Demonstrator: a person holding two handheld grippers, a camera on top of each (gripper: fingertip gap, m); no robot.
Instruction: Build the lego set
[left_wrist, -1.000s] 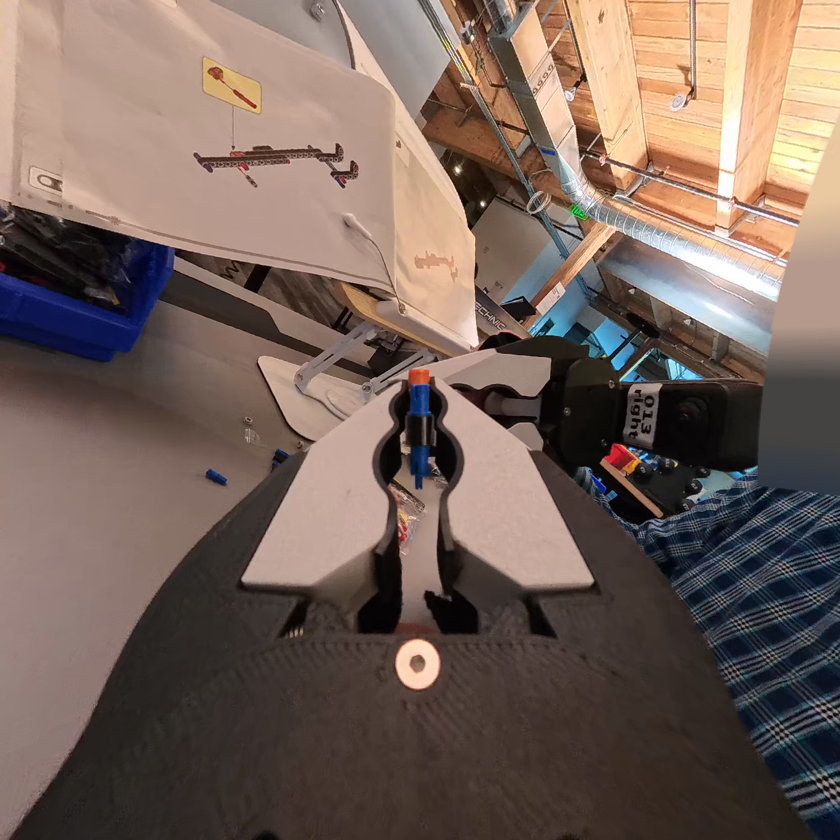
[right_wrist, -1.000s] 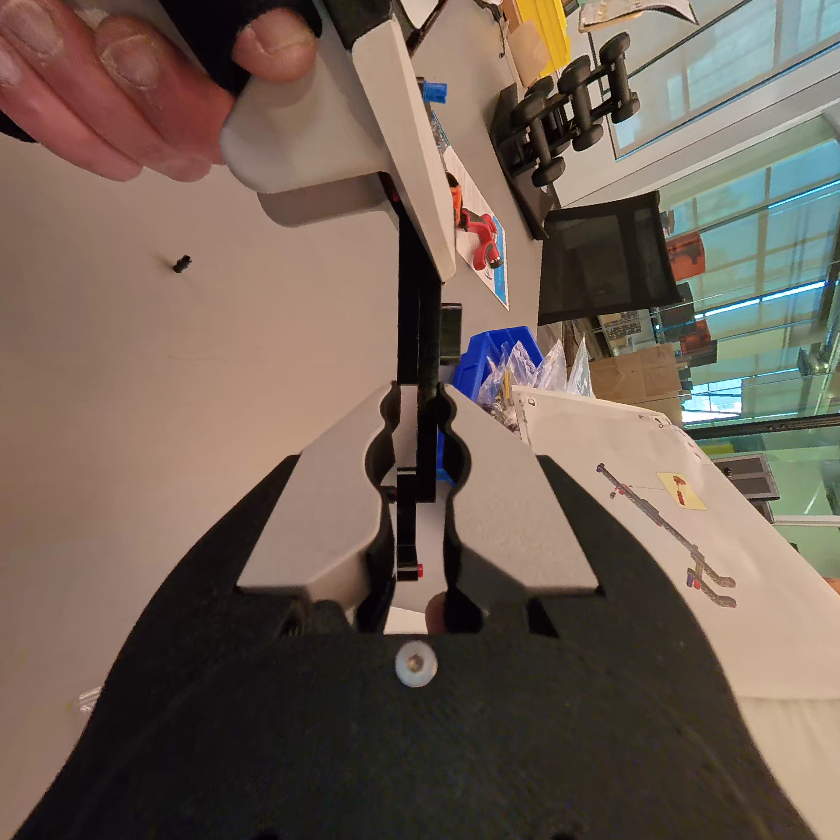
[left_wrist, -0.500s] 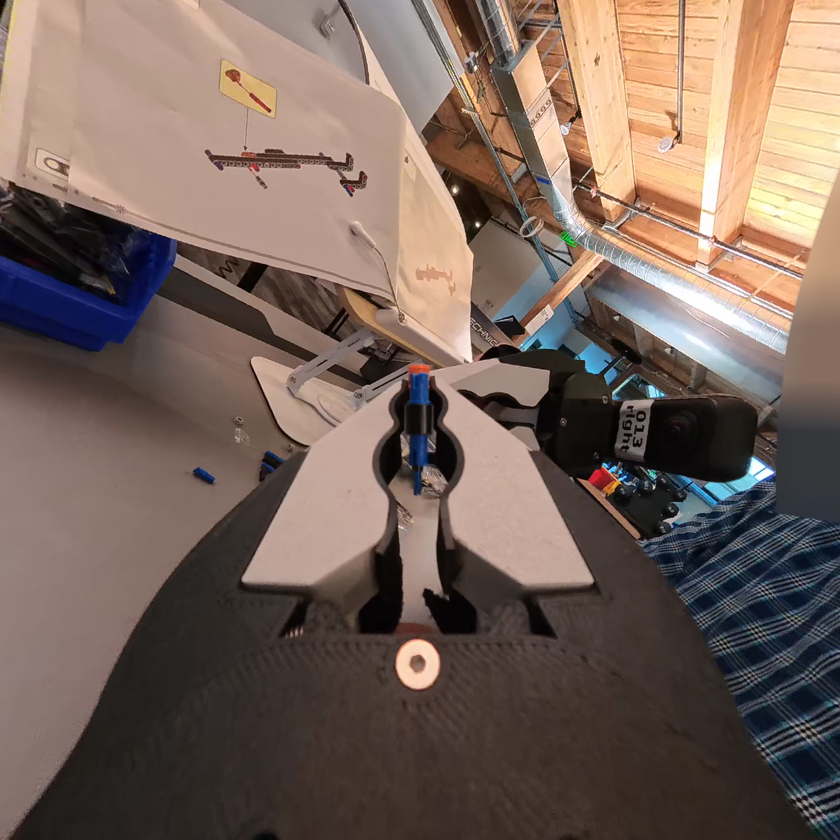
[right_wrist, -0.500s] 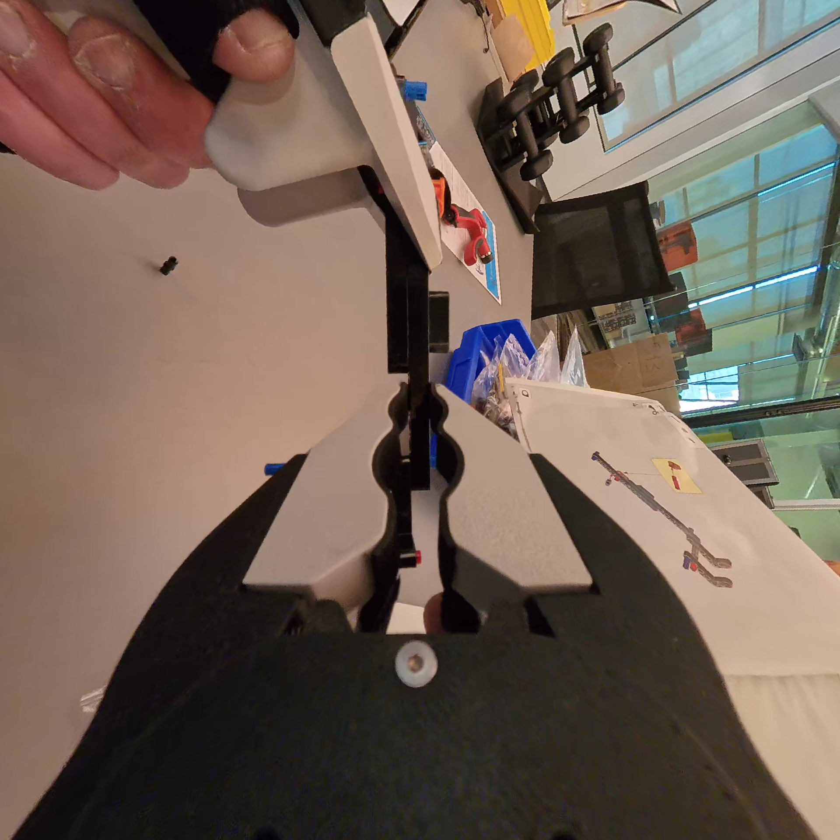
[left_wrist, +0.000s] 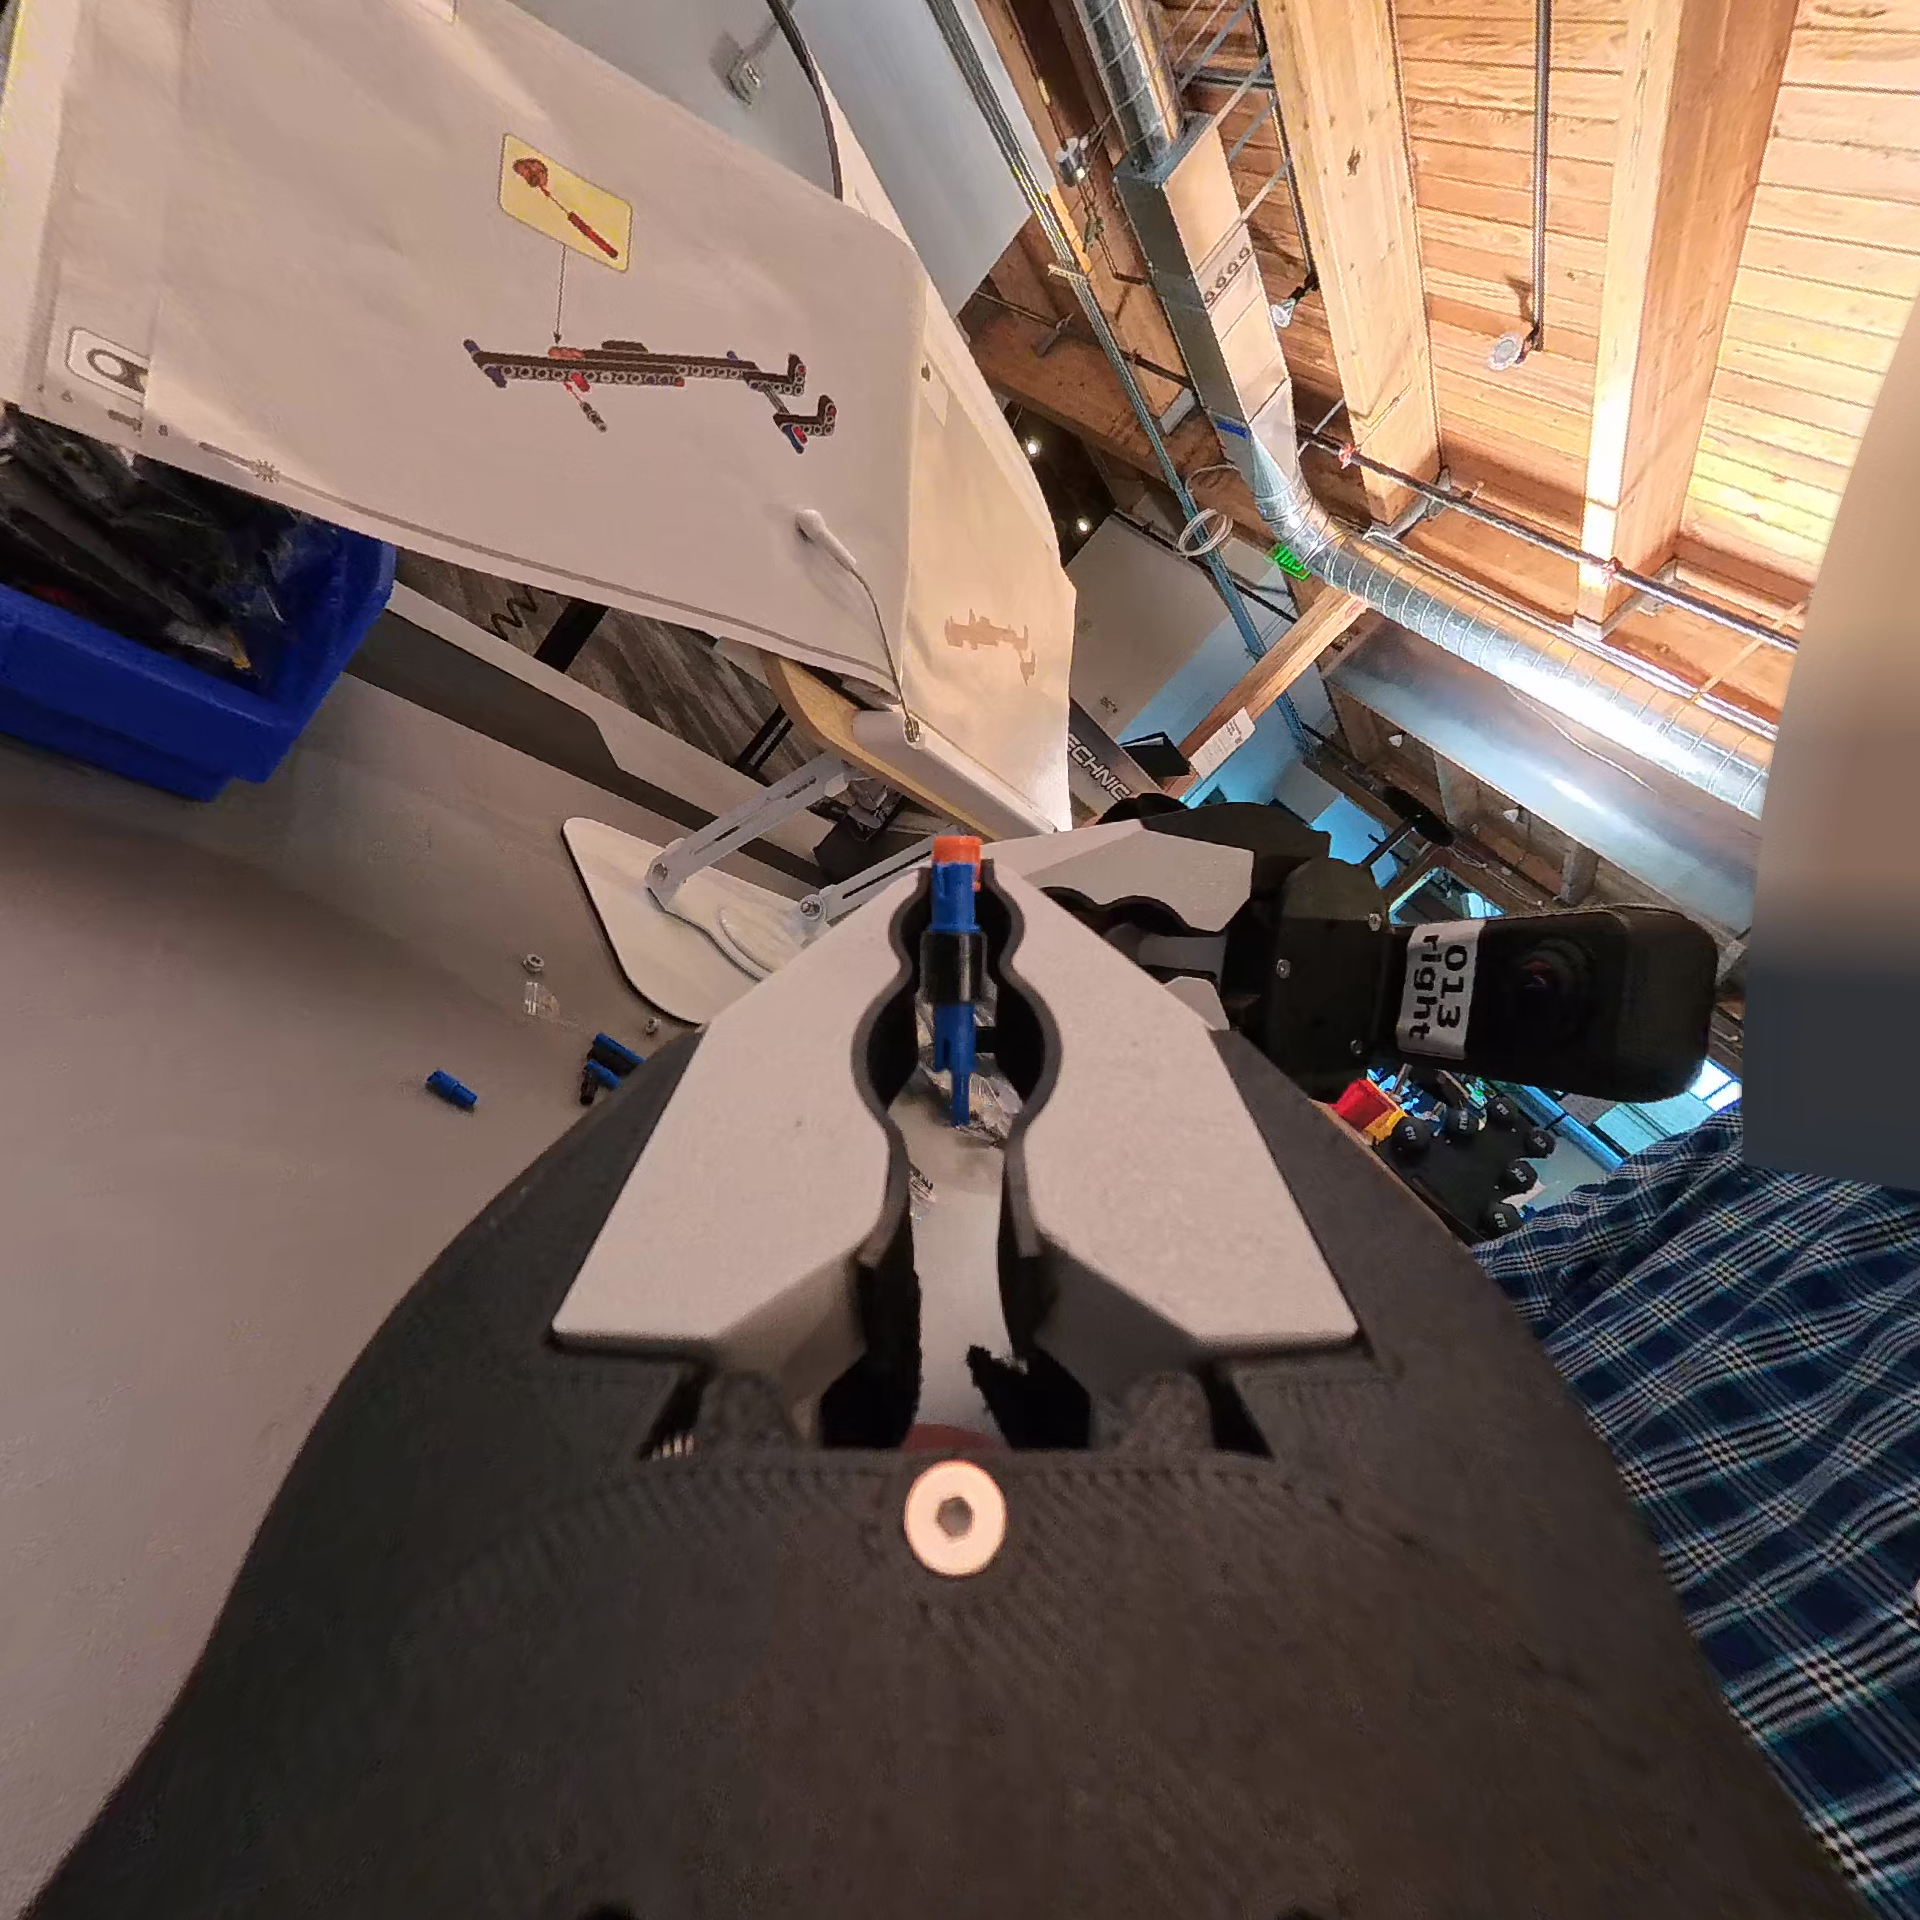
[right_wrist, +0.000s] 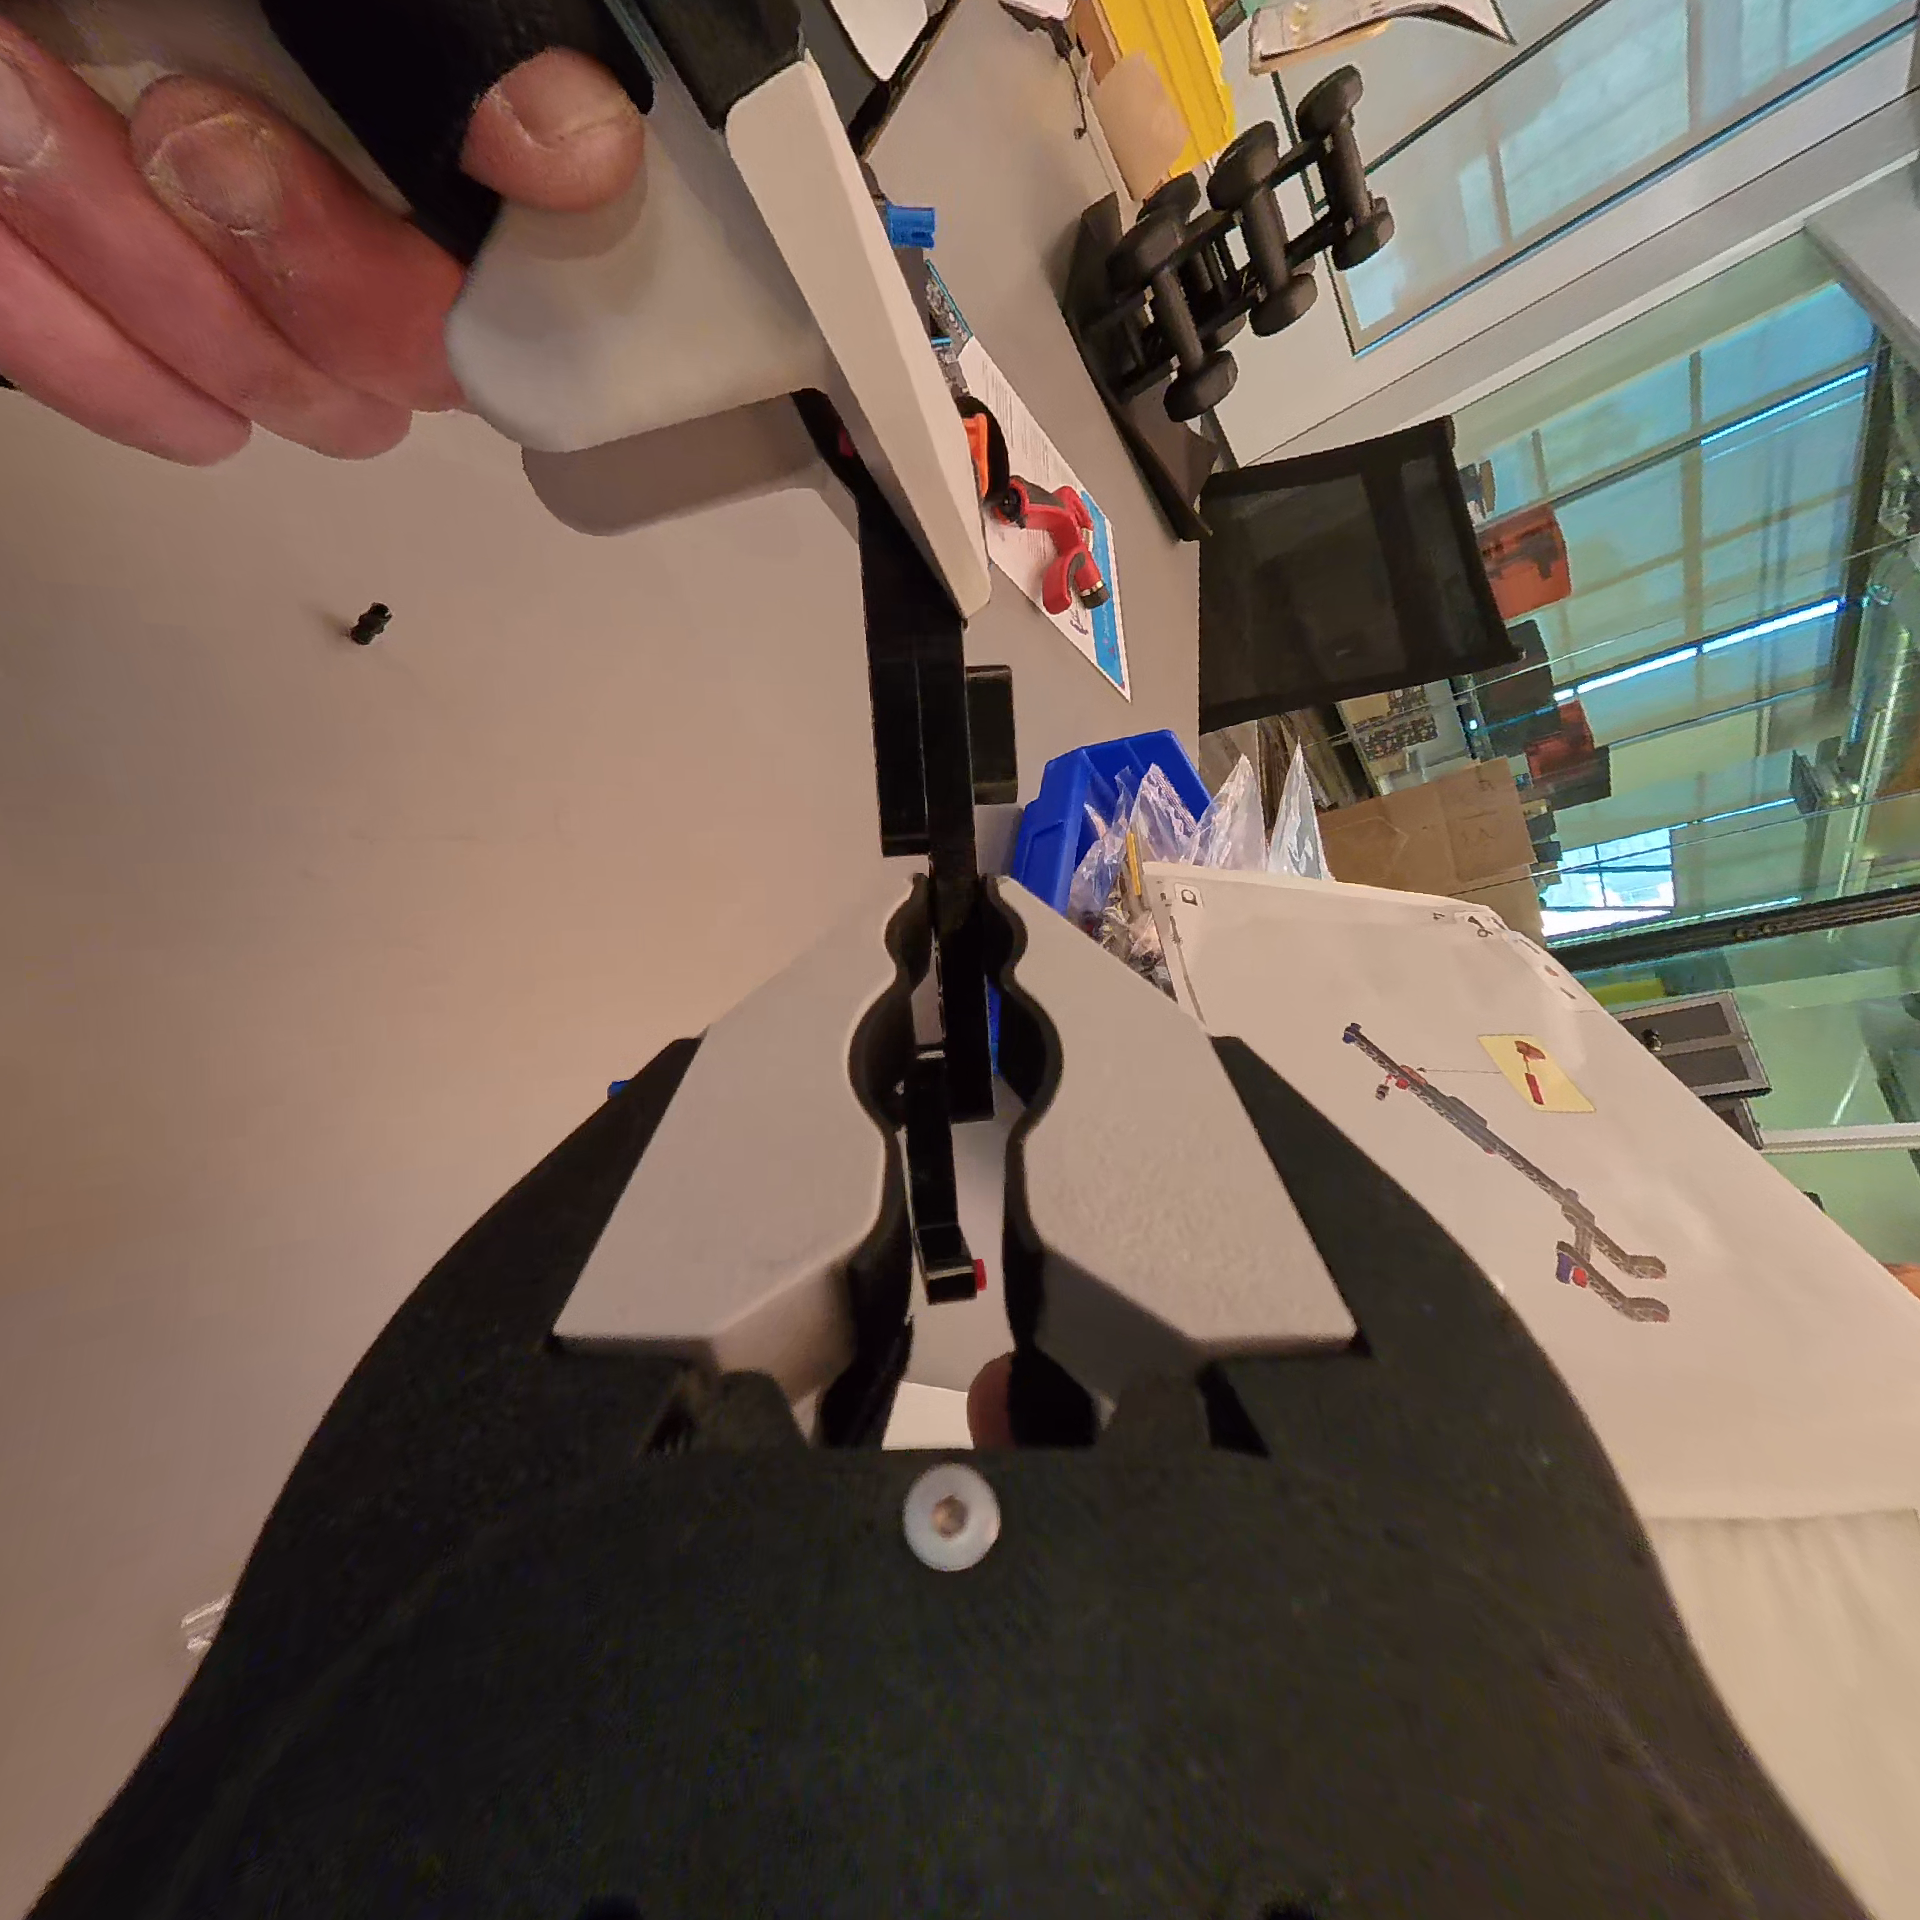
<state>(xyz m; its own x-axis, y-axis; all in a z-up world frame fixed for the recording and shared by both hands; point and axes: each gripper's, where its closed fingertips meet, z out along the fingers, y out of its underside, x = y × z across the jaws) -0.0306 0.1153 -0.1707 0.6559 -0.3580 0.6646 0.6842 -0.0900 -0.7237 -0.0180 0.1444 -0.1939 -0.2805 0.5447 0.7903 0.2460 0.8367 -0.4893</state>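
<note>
Two claws, both clamped: left claw (left_wrist: 954, 883) pinches a blue pin with an orange tip (left_wrist: 954, 966), right claw (right_wrist: 954, 904) grips the long black beam assembly (right_wrist: 925, 727) above the worktop (right_wrist: 416, 883). Blue bin (right_wrist: 1081, 800) holds bagged parts.

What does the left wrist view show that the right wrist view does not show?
Only the left wrist view shows the wooden ceiling, the checked sleeve and the left tongs shut on a blue and orange pin. Only the right wrist view shows the dumbbells, a hand and the right tongs shut on a black beam. Both show the blue bin and the instruction sheet.
</note>
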